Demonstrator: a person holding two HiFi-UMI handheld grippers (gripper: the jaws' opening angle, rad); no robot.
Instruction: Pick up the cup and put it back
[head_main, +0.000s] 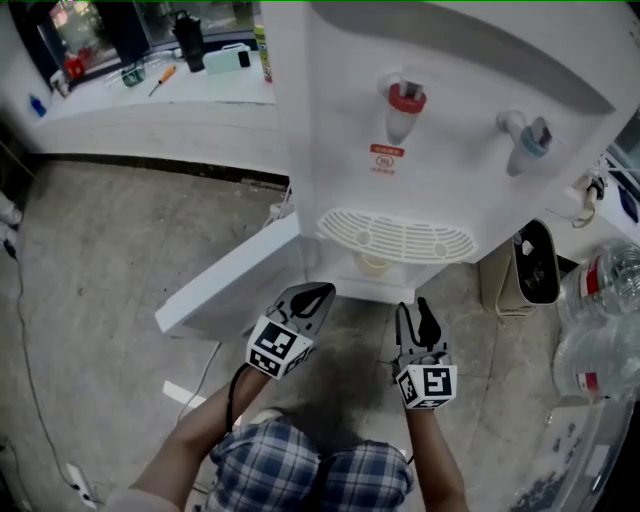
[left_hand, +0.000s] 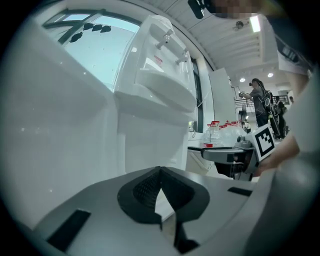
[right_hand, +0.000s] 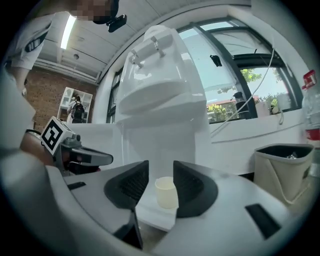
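Cup (right_hand: 166, 192) standing upright on the white ledge (right_hand: 150, 210) at the foot of the water dispenser (head_main: 450, 100), in line with the right gripper (head_main: 413, 312).

From the head view, the cup is sitting just under the front edge of the drip grille (head_main: 397, 237), partly hidden by it, and is standing back from the ledge's front edge. The right gripper is pointing at it with its claw released: the two jaws are standing apart, framing the cup without pressing on it. The left gripper (head_main: 318, 292) is hovering beside it, clenched on nothing, its tips meeting. Above the grille, the red tap (head_main: 405, 100) and blue tap (head_main: 530, 135) are jutting out. A waste bin (head_main: 535, 262) is standing just right of the dispenser, with water bottles (head_main: 600, 290) beyond it.
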